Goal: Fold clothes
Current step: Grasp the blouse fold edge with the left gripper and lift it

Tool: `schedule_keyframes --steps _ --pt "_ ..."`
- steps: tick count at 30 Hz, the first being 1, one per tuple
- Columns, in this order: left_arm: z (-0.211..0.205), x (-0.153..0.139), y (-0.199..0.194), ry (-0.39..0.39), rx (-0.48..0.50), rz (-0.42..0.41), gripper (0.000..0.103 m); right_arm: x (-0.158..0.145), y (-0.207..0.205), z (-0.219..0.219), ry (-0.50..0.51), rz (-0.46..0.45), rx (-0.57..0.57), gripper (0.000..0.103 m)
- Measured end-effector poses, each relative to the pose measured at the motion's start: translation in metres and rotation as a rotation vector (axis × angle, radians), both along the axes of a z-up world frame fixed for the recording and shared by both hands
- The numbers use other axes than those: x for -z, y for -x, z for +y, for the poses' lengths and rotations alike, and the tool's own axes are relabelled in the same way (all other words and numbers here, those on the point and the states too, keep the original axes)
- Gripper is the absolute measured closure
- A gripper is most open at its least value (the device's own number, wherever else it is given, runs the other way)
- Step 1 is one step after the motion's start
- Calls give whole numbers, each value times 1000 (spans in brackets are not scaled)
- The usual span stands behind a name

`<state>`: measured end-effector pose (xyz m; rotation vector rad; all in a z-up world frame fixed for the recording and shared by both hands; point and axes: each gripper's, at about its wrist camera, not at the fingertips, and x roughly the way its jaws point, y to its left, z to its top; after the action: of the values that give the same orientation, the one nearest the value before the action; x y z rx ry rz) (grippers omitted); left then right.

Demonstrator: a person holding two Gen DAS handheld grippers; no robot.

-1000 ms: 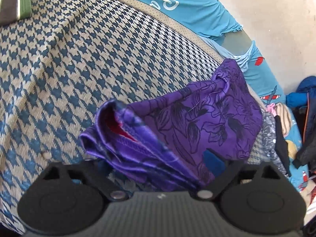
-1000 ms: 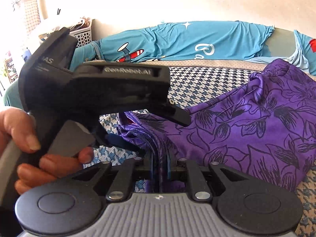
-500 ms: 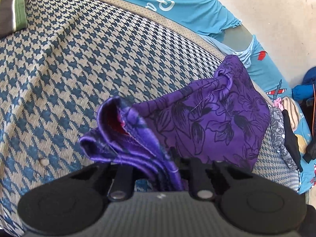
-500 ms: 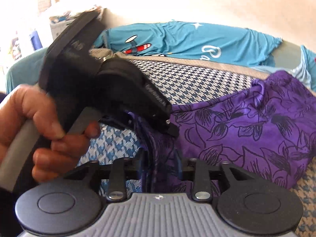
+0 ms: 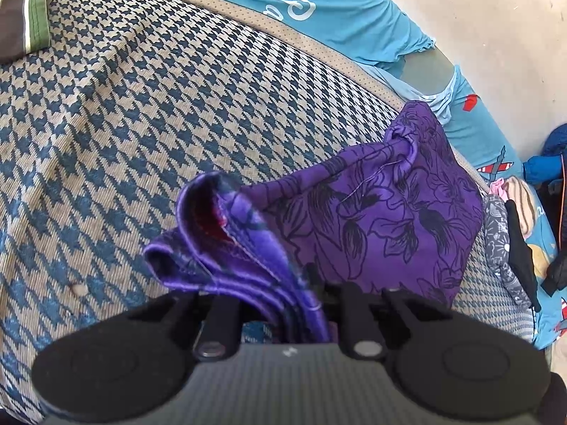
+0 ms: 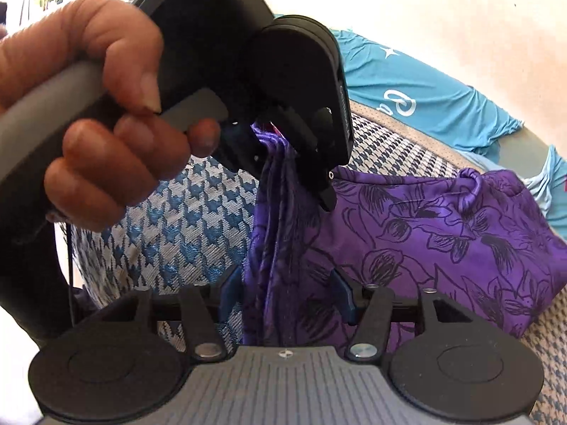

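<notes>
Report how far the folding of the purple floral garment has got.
Done: the purple garment is bunched into layers on the houndstooth cushion. In hand: the left tongs pinch its gathered edge, while the right tongs stand open around it. Left: laying it flat and folded.

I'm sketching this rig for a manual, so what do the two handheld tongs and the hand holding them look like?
Both tongs are black, with two round black discs either side of a ribbed grey base and silver pivot screws. The right tongs have blue pads. The left tongs, seen from the right wrist camera, have a grey handle and trigger, embossed lettering and a thin black cable. The left hand is bare; no sleeve shows.
</notes>
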<state>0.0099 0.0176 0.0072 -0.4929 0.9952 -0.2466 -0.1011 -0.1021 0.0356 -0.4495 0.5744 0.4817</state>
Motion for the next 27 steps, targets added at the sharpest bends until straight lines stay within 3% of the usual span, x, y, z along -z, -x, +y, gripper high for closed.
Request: schedule_keyframes --steps 2,5,9,14,27 --pt "-2 2 -1 -16 4 -3 83 0 0 0 3 -11 7 78" --pt "-4 4 -3 -33 4 -9 83 -1 -5 -2 -7 -10 38 87" --pt "-2 -3 -1 -57 -10 -51 94 -9 -7 -2 -51 2 44 89" --pt "4 -22 3 -92 -23 -122 95 -17 -5 5 -77 -20 17 89" --pt "54 -54 -23 -141 -72 -137 94 -42 -44 37 -287 71 -24 89"
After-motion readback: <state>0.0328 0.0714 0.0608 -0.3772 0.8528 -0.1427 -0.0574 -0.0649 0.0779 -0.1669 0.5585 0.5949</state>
